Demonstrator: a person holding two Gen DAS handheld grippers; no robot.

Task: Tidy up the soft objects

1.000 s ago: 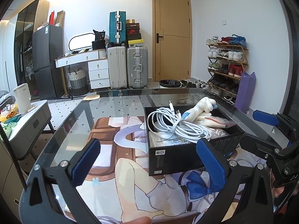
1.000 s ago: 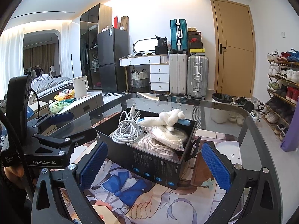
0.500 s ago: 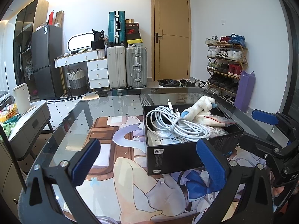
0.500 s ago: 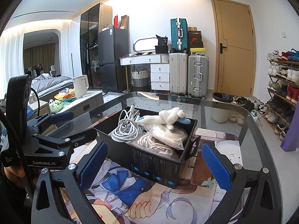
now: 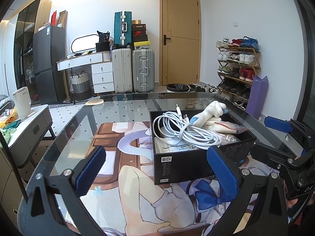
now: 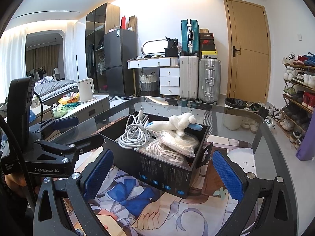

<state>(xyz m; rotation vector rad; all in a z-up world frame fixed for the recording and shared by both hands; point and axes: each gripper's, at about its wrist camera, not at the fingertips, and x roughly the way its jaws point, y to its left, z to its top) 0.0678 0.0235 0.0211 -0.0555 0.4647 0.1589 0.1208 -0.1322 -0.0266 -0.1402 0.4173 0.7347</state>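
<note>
A black cardboard box stands on the glass table. In it lie a coiled white cable, a white plush toy with blue tips, a clear bag of soft white material and a white rope. My left gripper is open and empty, just short of the box's near left side. My right gripper is open and empty, its pads either side of the box's near corner without touching it.
An anime-print mat lies under the glass of the table. Each gripper shows in the other's view: the right one, the left one. Suitcases, a shoe rack and a side table with a kettle stand beyond.
Both views have shifted very slightly relative to the box. Both grippers stay open and empty, and the box contents have not moved.
</note>
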